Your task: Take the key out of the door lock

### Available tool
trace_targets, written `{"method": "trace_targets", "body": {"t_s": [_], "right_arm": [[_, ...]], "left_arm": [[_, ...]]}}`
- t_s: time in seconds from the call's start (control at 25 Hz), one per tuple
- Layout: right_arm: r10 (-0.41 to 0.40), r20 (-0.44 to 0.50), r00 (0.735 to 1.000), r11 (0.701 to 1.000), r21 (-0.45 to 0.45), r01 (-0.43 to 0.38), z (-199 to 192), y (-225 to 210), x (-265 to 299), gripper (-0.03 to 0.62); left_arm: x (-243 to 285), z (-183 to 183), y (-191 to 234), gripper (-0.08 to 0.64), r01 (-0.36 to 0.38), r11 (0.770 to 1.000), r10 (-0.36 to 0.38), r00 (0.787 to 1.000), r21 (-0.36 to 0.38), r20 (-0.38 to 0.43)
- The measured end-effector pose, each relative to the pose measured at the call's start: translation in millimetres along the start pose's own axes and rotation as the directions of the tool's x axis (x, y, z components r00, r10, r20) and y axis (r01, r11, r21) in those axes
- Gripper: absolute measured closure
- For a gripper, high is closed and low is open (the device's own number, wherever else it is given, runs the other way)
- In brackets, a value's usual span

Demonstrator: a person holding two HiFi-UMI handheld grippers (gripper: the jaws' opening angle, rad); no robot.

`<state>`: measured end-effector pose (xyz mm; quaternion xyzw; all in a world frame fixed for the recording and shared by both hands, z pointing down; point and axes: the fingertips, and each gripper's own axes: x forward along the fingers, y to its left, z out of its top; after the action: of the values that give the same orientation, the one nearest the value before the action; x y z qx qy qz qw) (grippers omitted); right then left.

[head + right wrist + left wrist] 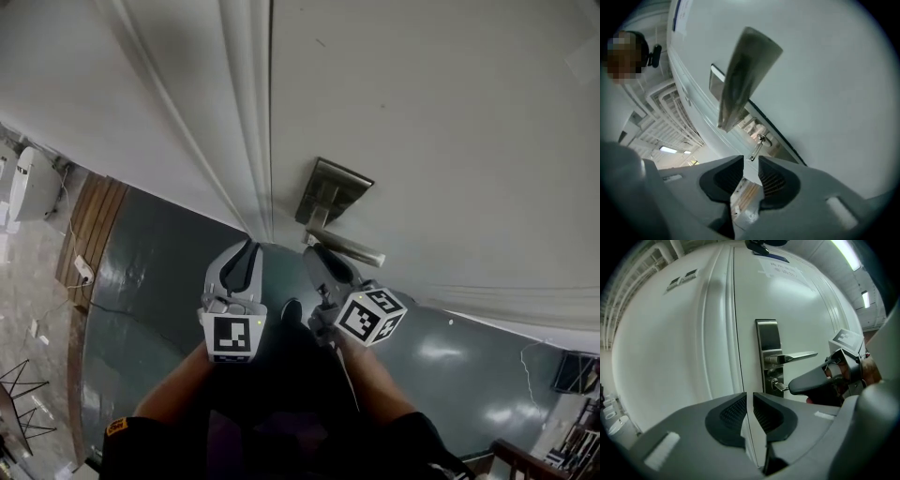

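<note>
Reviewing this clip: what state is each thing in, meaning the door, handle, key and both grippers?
door, shut.
handle, level, not pressed.
key, in the lock below the handle, sticking out.
right gripper, open, tips at the key, pads not on it.
left gripper, jaws a narrow gap apart, empty, back from the lock.

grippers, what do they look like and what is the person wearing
Both the left gripper and right gripper are grey with curved jaws and dark ribbed pads. Each carries a white cube with black square markers. The sleeves are dark, with a small orange patch on the left one.
</note>
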<state>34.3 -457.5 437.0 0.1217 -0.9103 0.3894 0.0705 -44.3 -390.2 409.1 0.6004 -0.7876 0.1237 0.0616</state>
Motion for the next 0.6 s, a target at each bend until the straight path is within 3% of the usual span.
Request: {"method": "trace_targets", "body": {"t_s": [0.16, 0.36, 0.48, 0.6], "right_arm": [[0.101, 0.002, 0.995, 0.980, 0.171, -0.100, 4.5, 1.6, 9.4, 0.495], [0.212, 0.048, 0.976, 0.910, 0.354, -0.215, 9.0, 2.8, 22.4, 0.495], [0.243, 0.081, 0.967, 0.872, 0.418, -0.254, 10.9, 1.5, 25.4, 0.503], [0.240, 0.093, 0.966, 0.858, 0.446, -0.256, 8.8, -0.8, 27.1, 0.551]], "left_arm": [[-1.3, 3.8, 0.2, 0.499, -0.018, 1.000, 0.018, 1.000, 0.003, -0.014], [0.4, 4.0, 0.3, 0.499, -0.034, 0.999, 0.034, 0.999, -0.025, -0.011], [1.3, 8.1, -2.9, 0.499, -0.025, 1.000, 0.025, 1.000, -0.011, -0.007], [1.9, 13.4, -3.0, 0.499, -0.021, 1.000, 0.021, 1.000, -0.004, -0.006]]}}
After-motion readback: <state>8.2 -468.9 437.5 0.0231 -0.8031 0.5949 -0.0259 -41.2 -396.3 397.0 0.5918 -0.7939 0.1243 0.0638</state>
